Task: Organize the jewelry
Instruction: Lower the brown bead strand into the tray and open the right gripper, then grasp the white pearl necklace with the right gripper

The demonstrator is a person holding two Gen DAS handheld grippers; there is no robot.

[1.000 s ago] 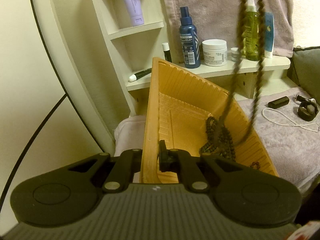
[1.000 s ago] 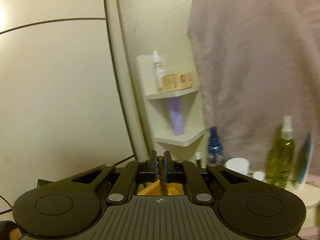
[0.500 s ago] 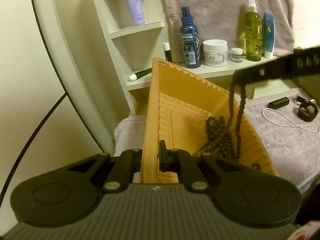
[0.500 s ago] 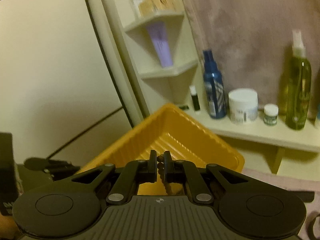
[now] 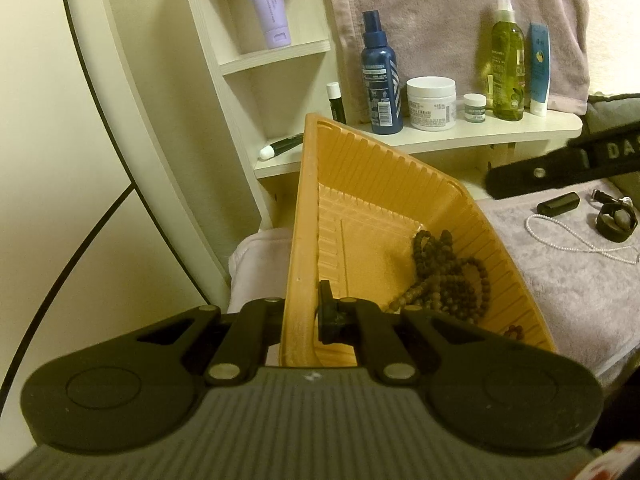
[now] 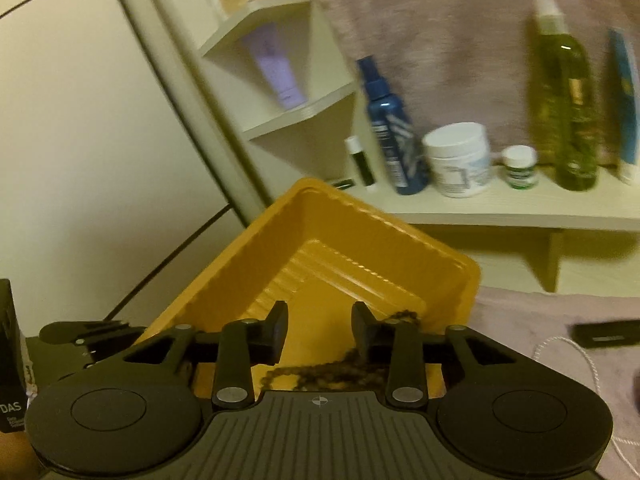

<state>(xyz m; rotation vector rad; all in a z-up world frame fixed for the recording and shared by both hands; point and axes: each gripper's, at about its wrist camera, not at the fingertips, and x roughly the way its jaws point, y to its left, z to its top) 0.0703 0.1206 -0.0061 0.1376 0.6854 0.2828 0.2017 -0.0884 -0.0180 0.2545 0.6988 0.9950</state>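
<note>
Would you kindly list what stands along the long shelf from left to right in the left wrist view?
Small black tube → blue spray bottle → large white cream jar → small white jar → green spray bottle → blue tube.

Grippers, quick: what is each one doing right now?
Left gripper: closed on the rim of the ribbed orange plastic tray.
Right gripper: jaws just opened, holding nothing; the dark brown bead necklace lies in the tray.
</note>
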